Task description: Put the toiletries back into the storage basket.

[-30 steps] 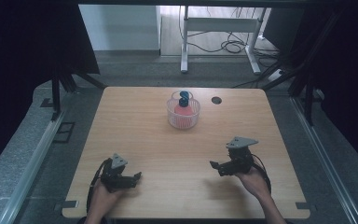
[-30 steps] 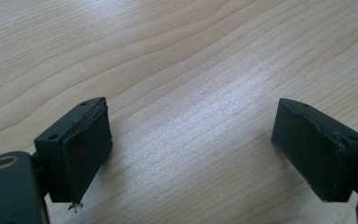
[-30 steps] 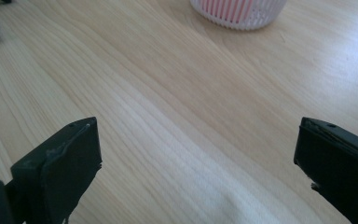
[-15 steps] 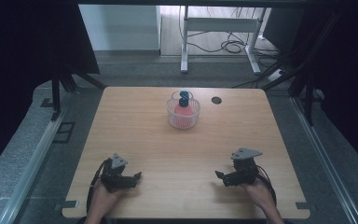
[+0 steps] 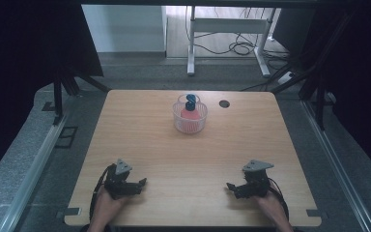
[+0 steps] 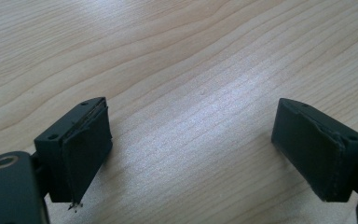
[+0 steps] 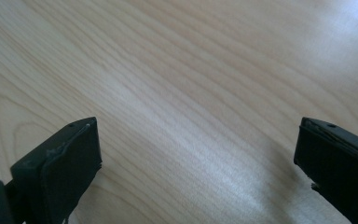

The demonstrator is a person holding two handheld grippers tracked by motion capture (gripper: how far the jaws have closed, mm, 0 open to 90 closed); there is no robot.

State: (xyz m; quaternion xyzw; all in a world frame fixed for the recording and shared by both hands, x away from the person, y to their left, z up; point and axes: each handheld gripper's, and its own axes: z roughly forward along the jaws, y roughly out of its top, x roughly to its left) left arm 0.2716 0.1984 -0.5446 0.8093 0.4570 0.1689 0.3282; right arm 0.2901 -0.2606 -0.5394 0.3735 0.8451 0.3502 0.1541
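Note:
A clear plastic cup (image 5: pixel 190 117) stands at the far middle of the wooden table (image 5: pixel 188 159), with a red object and a blue piece (image 5: pixel 190 102) on top inside it. My left gripper (image 5: pixel 140 183) rests near the front left edge, open, with bare wood between its jaws (image 6: pixel 191 135). My right gripper (image 5: pixel 232 187) sits near the front right edge, open too, with nothing but wood grain between its jaws (image 7: pixel 196 154). Both grippers are far from the cup.
A small dark round hole (image 5: pixel 224 103) lies in the tabletop right of the cup. Beyond the table's far edge are a white frame (image 5: pixel 227 34) and cables on the floor. Dark curtains flank both sides.
My right gripper has drawn back toward the front edge and come down lower to the table. The left gripper has stayed put.

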